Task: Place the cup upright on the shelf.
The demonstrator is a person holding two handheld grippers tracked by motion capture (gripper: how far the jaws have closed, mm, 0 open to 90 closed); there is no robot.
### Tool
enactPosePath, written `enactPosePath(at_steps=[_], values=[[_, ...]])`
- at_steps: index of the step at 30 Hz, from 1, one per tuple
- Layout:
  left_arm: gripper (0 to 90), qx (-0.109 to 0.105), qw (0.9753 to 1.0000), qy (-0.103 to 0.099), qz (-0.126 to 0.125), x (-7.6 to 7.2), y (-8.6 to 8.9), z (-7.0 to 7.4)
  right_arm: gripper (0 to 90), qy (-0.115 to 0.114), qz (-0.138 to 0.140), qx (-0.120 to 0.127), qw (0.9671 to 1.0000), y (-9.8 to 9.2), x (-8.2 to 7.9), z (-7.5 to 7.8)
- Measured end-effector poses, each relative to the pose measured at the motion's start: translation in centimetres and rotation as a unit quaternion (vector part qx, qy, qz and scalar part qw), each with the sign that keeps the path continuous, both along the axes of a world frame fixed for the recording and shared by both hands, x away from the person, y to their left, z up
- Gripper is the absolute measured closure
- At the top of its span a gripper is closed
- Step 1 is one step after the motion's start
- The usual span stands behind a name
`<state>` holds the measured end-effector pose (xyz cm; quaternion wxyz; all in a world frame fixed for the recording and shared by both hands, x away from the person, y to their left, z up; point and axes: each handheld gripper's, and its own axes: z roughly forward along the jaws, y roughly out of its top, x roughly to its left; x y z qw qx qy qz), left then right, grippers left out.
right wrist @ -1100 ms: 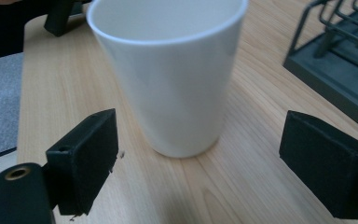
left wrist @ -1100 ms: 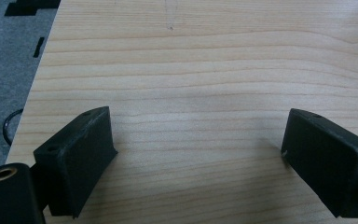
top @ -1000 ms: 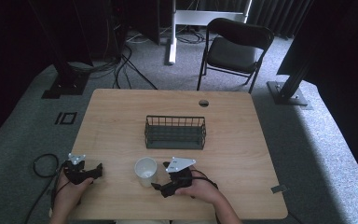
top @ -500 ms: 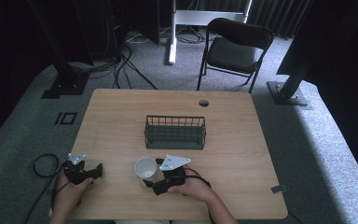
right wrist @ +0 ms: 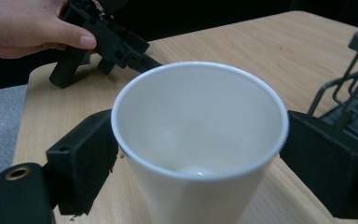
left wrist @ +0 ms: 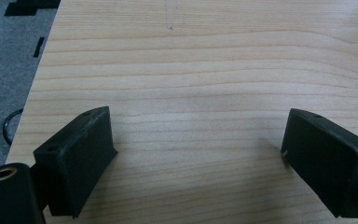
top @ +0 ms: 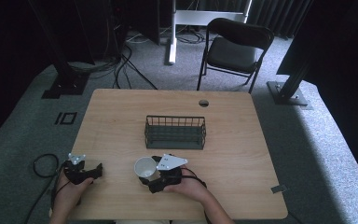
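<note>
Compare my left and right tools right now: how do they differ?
The right tool has the white cup between its jaws, which stand at the cup's sides; the left tool has bare table between open jaws. In the high view, the right sits mid-table near the wire basket, the left near the table's left edge. Both are hand-held.

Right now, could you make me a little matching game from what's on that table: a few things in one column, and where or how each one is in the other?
Things:
1. white cup
2. wire basket
3. left gripper
4. right gripper

Places or states:
A. open over bare wood, near the table's left edge
B. stands empty at mid-table, beyond the cup
C. upright and empty, between two black jaws
D. one jaw on each side of the cup

Pairs: 1-C, 2-B, 3-A, 4-D
</note>
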<state>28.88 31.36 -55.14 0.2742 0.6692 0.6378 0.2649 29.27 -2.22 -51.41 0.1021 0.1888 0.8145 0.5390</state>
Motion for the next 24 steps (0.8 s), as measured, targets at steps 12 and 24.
enactPosePath(at_steps=[12,24], values=[[9.6,0.000,1.0000,0.000,0.000,0.0,0.0,0.0,18.9,-0.026,-0.001,-0.014,0.9996,0.8,-0.1,0.3],[9.6,0.000,1.0000,0.000,0.000,0.0,0.0,0.0,19.1,-0.015,-0.012,0.002,0.9998,0.6,0.3,1.9]])
